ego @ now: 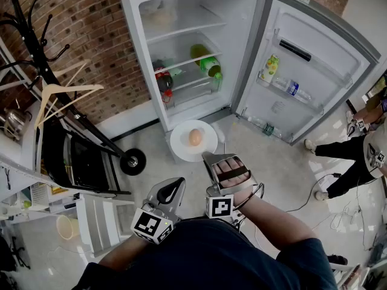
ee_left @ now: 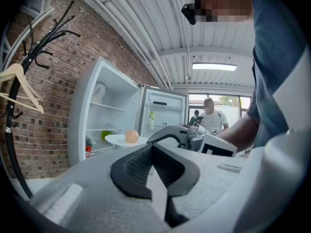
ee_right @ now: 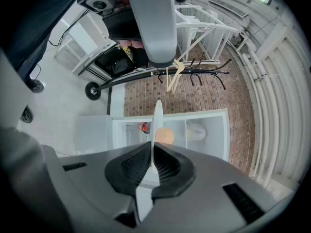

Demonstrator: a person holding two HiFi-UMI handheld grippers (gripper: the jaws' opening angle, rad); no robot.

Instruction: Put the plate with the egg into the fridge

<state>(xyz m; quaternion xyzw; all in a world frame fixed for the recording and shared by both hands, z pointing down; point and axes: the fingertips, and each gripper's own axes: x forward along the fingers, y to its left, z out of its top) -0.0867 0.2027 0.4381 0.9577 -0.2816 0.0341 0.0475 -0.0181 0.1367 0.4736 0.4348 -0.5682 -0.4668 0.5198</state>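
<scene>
A white plate (ego: 181, 142) with a brown egg (ego: 195, 137) on it hangs level in front of the open fridge (ego: 187, 47). My right gripper (ego: 210, 157) is shut on the plate's near rim. In the right gripper view the plate (ee_right: 158, 115) stands edge-on between the jaws, with the egg (ee_right: 165, 136) just past them. My left gripper (ego: 179, 182) hangs lower and to the left, shut and empty. The left gripper view has its jaws (ee_left: 153, 147) closed together, with the plate (ee_left: 116, 140) and egg (ee_left: 131, 136) ahead.
The fridge door (ego: 302, 71) is swung out to the right, with bottles in its racks. Inside, a green bottle (ego: 208, 65) and a red item (ego: 164, 83) lie on the lower shelves. A black cart (ego: 84, 156) and coat rack (ego: 36, 23) stand left. A person (ego: 357, 156) is at the right.
</scene>
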